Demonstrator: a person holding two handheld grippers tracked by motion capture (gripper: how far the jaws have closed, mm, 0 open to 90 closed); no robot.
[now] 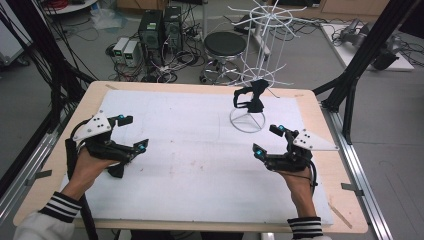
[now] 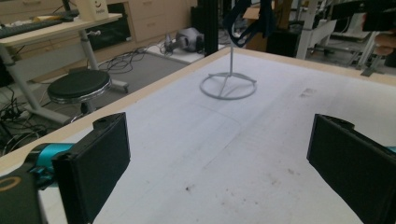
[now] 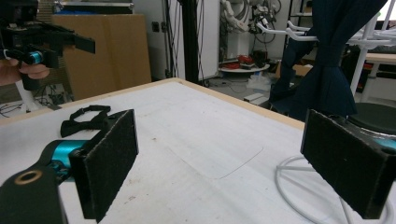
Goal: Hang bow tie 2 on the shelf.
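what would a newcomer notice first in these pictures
Probably the two open grippers, left gripper and right gripper, held low over the white table. Next, the dark bow tie hanging on a small white wire stand at the far side.

A black bow tie (image 3: 86, 119) lies flat on the white counter (image 1: 200, 150) at the near left, its strap looped out behind it. In the high view it is seen only in part, under the left gripper. A second, dark bow tie (image 1: 251, 97) is hung on a white wire stand (image 1: 247, 121) at the far right of the counter, its band drooping in a loop to the left. The two are well apart.
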